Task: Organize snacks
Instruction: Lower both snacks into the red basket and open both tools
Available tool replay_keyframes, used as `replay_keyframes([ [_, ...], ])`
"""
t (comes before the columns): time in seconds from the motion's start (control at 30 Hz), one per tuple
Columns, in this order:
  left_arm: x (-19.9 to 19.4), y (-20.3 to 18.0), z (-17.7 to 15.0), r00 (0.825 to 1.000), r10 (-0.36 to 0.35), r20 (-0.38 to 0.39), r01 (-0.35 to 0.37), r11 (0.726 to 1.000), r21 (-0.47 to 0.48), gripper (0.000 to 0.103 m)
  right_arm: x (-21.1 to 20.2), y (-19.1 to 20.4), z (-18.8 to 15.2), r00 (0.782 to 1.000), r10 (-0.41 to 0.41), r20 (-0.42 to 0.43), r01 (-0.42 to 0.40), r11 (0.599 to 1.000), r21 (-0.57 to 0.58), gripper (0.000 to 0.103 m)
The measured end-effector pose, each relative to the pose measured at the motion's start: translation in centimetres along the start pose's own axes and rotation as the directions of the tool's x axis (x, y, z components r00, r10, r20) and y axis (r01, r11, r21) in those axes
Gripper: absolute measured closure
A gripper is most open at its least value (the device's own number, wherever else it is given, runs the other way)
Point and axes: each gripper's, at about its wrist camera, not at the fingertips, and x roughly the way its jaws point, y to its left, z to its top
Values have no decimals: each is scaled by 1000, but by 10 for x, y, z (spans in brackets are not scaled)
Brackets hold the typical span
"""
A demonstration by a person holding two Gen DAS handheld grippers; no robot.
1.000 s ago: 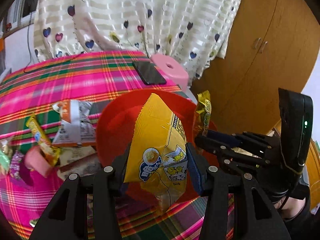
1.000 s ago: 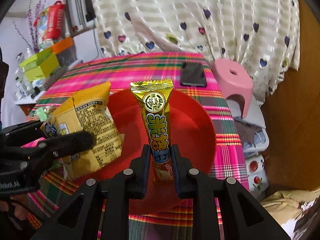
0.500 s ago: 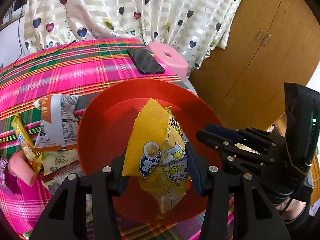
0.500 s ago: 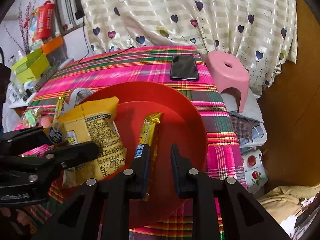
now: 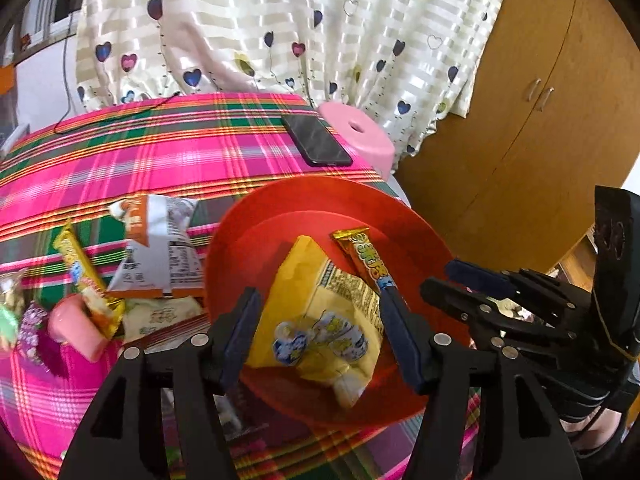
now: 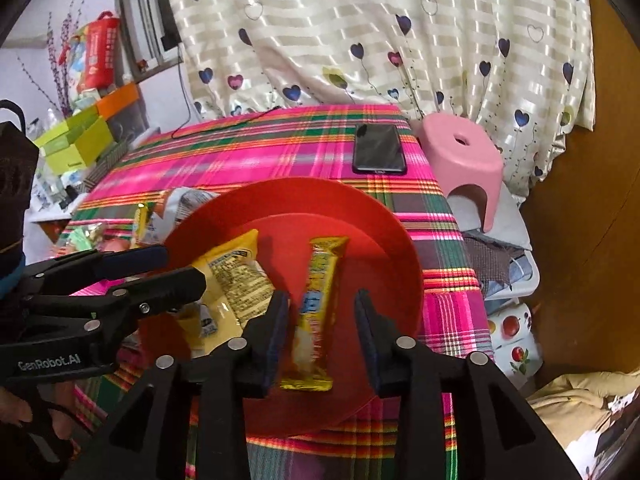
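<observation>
Yellow chip bag [image 5: 316, 312] and gold snack bar [image 6: 316, 304] both lie inside the red bowl [image 5: 280, 208], bar to the bag's right. Left gripper [image 5: 320, 336] jaws have just opened wide, bag loose between them; right gripper [image 6: 322, 332] jaws have just opened partway, clear of the bar. Drop looks done. Lift both straight out of the bowl without snagging wrappers, then fetch the white-orange packet [image 5: 160, 248] left of the bowl on the plaid counter [image 5: 160, 152].

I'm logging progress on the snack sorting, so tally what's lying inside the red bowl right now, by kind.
Yellow snack bag: 1
Gold-wrapped snack bar: 1
Total in the red bowl: 2
</observation>
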Motion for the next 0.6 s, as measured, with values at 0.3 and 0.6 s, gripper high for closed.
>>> replay_keyframes([
  [0.3,-36,9,-11,997,44,58,-43,999,-10,41,-27,23,-4,999,27,40,-26,999,-35,60],
  [0.6,-61,26,-29,991,112,68,-109,993,-46,41,-42,51,-13,996,69,51,-65,995,-82,58],
])
